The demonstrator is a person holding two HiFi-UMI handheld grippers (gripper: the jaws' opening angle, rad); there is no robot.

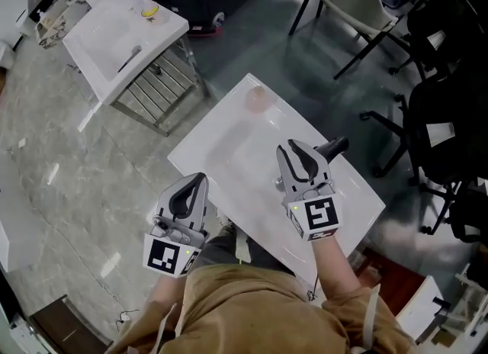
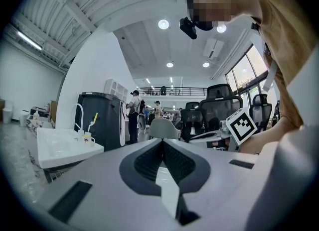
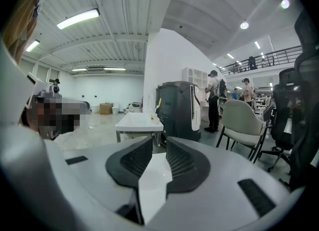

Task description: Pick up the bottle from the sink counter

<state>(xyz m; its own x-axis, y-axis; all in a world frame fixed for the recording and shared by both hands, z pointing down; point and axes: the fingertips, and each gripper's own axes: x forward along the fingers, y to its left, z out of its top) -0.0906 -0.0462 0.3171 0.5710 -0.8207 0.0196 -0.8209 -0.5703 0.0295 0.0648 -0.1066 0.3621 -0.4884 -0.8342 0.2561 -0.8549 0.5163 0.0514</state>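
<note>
A small pinkish round thing (image 1: 258, 99), perhaps the bottle seen from above, stands at the far end of the white sink counter (image 1: 229, 146) below me. My right gripper (image 1: 294, 148) hovers over the counter's near right part, well short of that thing; in the right gripper view the right gripper (image 3: 159, 143) shows a narrow gap between its pads with nothing in it. My left gripper (image 1: 200, 181) hangs at the counter's near left edge; in the left gripper view the left gripper (image 2: 162, 143) has its tips touching, empty. The pinkish thing shows in neither gripper view.
A black faucet (image 1: 333, 146) rises just right of my right gripper. A second white sink unit (image 1: 122, 28) with a cup and yellow stick (image 1: 150, 11) stands far left. Office chairs (image 1: 358, 5) crowd the far right. People stand in the background (image 2: 133, 115).
</note>
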